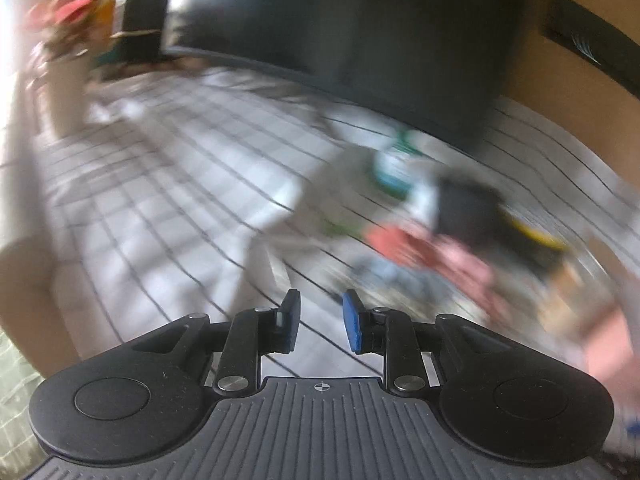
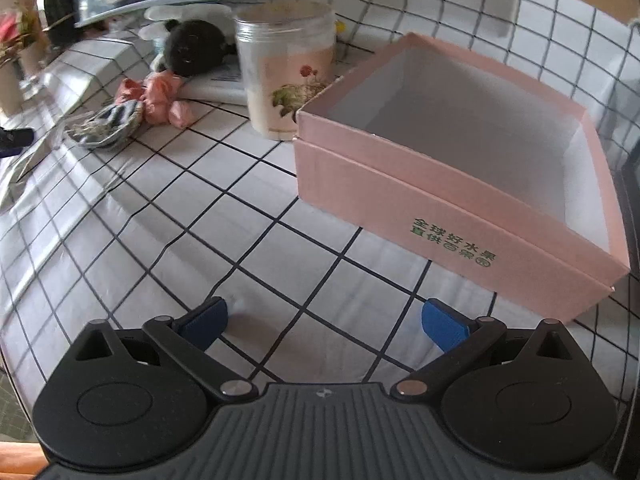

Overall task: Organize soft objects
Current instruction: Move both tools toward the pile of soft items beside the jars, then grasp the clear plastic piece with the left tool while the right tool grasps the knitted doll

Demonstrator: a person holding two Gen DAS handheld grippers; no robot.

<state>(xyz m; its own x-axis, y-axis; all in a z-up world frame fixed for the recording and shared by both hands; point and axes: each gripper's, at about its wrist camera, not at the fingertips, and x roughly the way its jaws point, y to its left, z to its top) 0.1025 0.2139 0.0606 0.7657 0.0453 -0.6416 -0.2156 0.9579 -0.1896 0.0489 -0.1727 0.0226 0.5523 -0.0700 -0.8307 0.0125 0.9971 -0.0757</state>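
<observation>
Right gripper [image 2: 323, 322] hangs over the checked cloth [image 2: 168, 216], jaws spread wide, nothing between them. Pink box [image 2: 452, 200] sits open ahead and to its right, white interior bare. Flower-labelled jar [image 2: 288, 68] touches the box's far-left corner. Further ahead-left: pink soft toy [image 2: 160, 96], striped fabric piece [image 2: 108, 124] beside it, dark plush [image 2: 192, 48] behind. Left gripper [image 1: 320, 320] view heavily blurred; jaws narrow, a gap between them, holding nothing.

white black-gridded tablecloth [image 2: 280, 208] covers the table; dark monitor [image 1: 360, 28] behind, daylight.
</observation>
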